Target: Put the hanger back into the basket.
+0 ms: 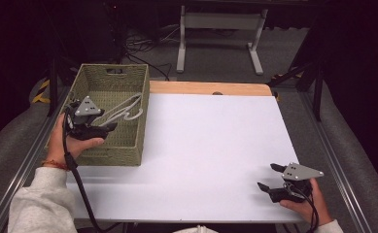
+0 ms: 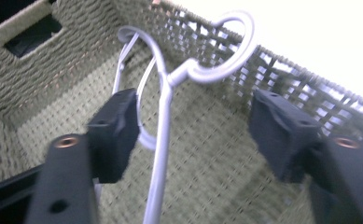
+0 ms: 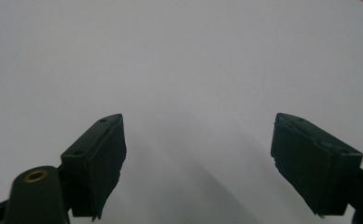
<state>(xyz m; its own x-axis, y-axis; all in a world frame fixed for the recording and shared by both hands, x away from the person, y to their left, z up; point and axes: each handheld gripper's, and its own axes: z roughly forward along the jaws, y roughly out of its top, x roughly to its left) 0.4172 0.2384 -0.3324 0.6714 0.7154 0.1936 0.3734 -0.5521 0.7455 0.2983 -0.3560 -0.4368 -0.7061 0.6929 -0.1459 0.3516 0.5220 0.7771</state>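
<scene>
Inside woven basket (image 1: 142,116), unmarked white hangers (image 2: 163,121).

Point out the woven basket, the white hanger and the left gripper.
woven basket (image 1: 112,71): high view, far wall.
white hanger (image 2: 163,123): left gripper view, straight neck below hook.
left gripper (image 2: 193,133): left gripper view, midway between open jaws.

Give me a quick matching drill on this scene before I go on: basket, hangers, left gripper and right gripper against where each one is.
Things:
1. woven basket
2. white hangers
3. left gripper
4. right gripper

Places:
A. low over the bare white tabletop, near right
B. lying inside the basket
C. at the table's left edge
D. open over the basket, a hanger between its jaws

Pairs: 1-C, 2-B, 3-D, 4-A
</scene>
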